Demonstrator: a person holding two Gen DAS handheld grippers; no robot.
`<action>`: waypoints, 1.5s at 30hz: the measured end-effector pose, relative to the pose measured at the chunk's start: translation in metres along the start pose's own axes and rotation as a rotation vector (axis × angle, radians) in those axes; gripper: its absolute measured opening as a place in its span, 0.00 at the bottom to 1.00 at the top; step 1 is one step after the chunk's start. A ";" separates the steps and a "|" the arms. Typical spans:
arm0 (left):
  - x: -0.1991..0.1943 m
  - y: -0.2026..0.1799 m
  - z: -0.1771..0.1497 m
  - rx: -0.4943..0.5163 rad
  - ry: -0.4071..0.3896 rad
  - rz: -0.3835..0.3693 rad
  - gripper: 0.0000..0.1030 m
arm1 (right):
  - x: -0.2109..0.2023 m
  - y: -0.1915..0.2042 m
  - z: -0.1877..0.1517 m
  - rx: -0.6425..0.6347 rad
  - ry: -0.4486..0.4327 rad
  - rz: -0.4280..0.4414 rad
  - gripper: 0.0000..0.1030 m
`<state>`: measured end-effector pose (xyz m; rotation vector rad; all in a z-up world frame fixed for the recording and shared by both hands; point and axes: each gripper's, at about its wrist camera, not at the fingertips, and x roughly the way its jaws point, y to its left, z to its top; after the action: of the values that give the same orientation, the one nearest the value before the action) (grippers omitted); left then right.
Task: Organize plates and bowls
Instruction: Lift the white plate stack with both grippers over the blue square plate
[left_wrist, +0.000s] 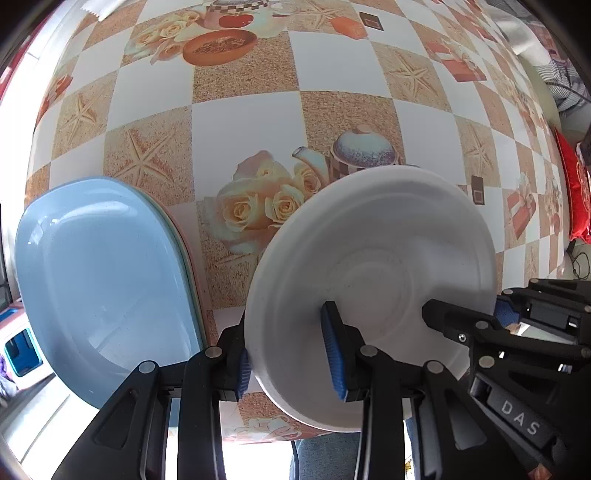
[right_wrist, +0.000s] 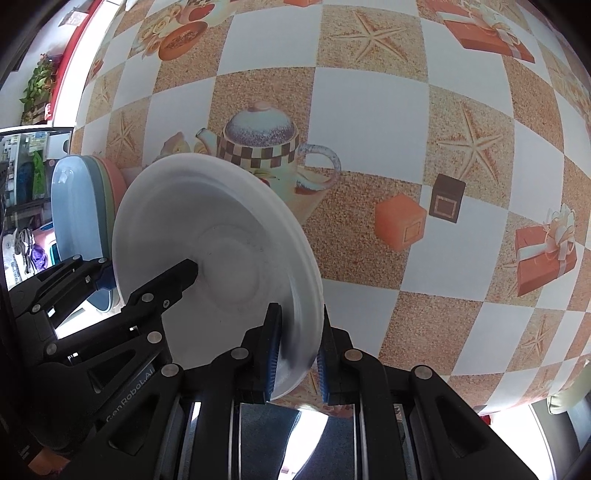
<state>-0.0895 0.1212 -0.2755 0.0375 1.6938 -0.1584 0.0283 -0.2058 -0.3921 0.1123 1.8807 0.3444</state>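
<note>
A white round plate (left_wrist: 369, 240) (right_wrist: 207, 221) is held tilted above the table's near edge, to the right of the stack. My left gripper (left_wrist: 288, 343) is shut on its near left rim, one blue pad inside the plate and one under it. My right gripper (right_wrist: 297, 354) is shut on the opposite rim; in the left wrist view it (left_wrist: 467, 310) comes in from the right. The left gripper (right_wrist: 147, 271) shows at the left of the right wrist view. A stack of oval plates, a blue plate (left_wrist: 99, 266) (right_wrist: 74, 206) on top with green and pink ones under it, lies at the table's left.
The table (left_wrist: 243, 122) has a checked cloth printed with teapots, roses, starfish and gift boxes. Its near edge runs just under both grippers, with a person's dark trousers (left_wrist: 325, 458) below. A red cushion (left_wrist: 576, 199) lies beyond the right edge.
</note>
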 end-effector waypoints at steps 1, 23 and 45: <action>0.000 0.000 0.000 -0.003 0.000 -0.002 0.36 | 0.000 0.001 0.000 -0.001 -0.001 -0.003 0.18; -0.038 -0.003 -0.004 0.032 -0.060 -0.010 0.36 | -0.037 -0.008 -0.008 -0.002 -0.042 -0.001 0.18; -0.088 0.042 -0.015 -0.087 -0.164 0.047 0.36 | -0.082 0.045 0.003 -0.132 -0.124 0.011 0.18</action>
<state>-0.0877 0.1711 -0.1897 -0.0008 1.5327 -0.0508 0.0548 -0.1828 -0.3052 0.0536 1.7310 0.4574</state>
